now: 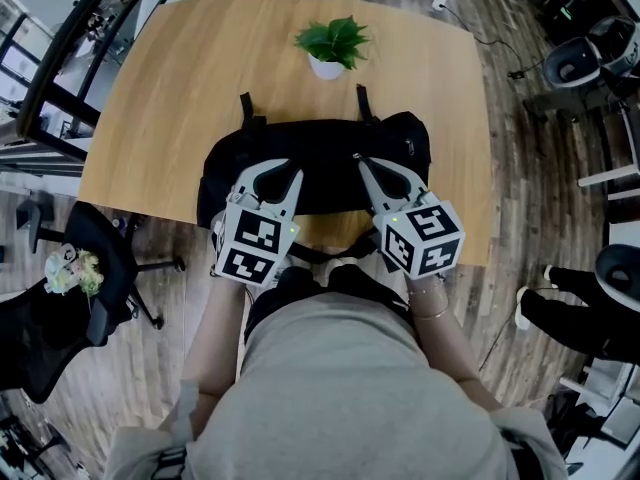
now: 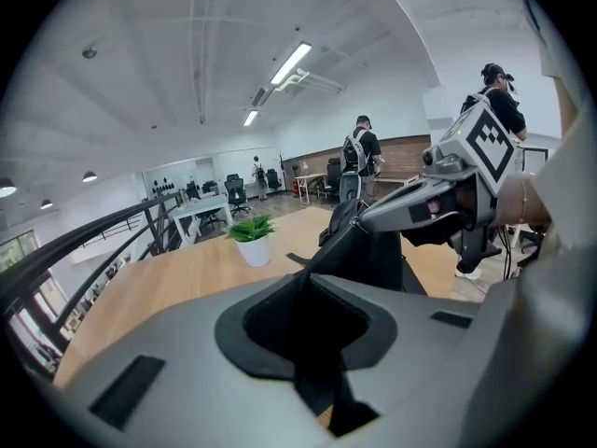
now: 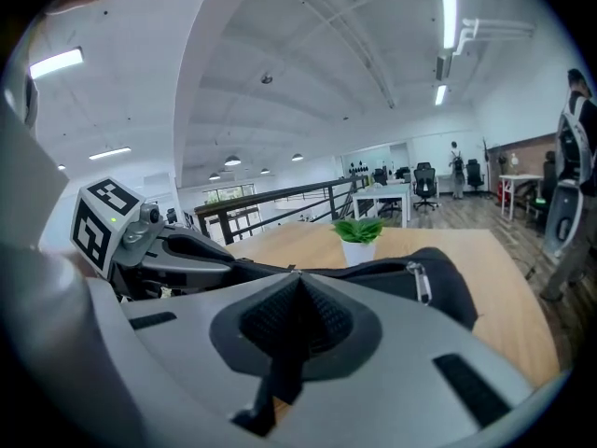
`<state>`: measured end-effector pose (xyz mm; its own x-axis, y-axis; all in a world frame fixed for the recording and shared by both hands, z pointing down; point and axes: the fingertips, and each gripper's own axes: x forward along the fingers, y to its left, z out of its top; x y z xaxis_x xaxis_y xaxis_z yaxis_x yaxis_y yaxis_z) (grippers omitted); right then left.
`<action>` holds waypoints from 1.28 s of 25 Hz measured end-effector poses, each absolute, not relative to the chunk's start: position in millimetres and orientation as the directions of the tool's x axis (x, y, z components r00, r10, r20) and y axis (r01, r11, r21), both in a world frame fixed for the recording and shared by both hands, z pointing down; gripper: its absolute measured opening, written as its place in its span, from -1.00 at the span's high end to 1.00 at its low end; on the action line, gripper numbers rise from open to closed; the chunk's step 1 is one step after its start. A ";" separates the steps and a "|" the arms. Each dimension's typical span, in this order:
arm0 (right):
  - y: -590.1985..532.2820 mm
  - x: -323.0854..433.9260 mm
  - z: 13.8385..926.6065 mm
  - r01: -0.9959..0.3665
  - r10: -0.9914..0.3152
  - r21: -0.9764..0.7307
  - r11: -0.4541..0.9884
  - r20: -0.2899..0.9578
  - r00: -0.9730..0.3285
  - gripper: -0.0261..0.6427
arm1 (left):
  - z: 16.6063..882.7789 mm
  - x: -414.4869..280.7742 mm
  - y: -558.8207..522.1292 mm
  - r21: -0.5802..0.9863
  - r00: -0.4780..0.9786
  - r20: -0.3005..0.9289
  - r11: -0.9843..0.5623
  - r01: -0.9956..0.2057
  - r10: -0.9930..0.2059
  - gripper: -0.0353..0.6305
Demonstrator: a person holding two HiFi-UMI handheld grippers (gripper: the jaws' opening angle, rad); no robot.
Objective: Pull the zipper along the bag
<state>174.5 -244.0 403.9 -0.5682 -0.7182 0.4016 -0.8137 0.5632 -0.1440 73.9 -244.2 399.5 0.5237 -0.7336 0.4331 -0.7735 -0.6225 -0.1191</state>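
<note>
A black bag (image 1: pixel 330 153) lies on the wooden table (image 1: pixel 180 98), its near side at the front edge. My left gripper (image 1: pixel 272 171) is over the bag's near left part, and its jaws (image 2: pixel 303 278) are shut on a fold of the black fabric (image 2: pixel 322 297), which rises between them. My right gripper (image 1: pixel 388 171) is over the near right part. Its jaws (image 3: pixel 297 273) are shut, with a small metal zipper pull (image 3: pixel 295 269) at their tip on the bag's top seam. In the left gripper view the right gripper (image 2: pixel 366 220) touches the bag's ridge (image 2: pixel 373 255). The two tips are close together.
A small potted plant (image 1: pixel 333 46) stands behind the bag at the table's far middle. A metal clip (image 3: pixel 422 283) hangs on the bag's right end. A black office chair (image 1: pixel 60 288) stands left of the table. People (image 2: pixel 359 161) stand far back in the room.
</note>
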 end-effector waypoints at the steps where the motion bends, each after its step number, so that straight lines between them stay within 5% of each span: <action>1: -246.0 179.7 403.5 -0.820 -0.727 -0.143 0.554 0.398 -0.560 0.89 | 399.0 73.3 -244.9 -0.114 0.523 0.430 -0.619 -0.777 -0.736 0.71; 15: -265.4 248.0 399.5 -0.876 -0.793 -0.139 0.462 0.378 -0.478 0.89 | 398.3 63.7 -252.6 -0.081 0.464 0.425 -0.543 -0.836 -0.777 0.71; 32: -257.8 241.6 391.4 -0.867 -0.788 -0.130 0.480 0.369 -0.492 0.83 | 400.2 68.6 -244.5 0.038 0.465 0.434 -0.500 -0.865 -0.772 0.60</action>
<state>241.6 -257.8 391.4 -0.4922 -0.7883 0.3694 -0.8673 0.4804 -0.1305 68.6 -244.5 400.2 0.4652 -0.7716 0.4338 -0.8652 -0.5000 0.0385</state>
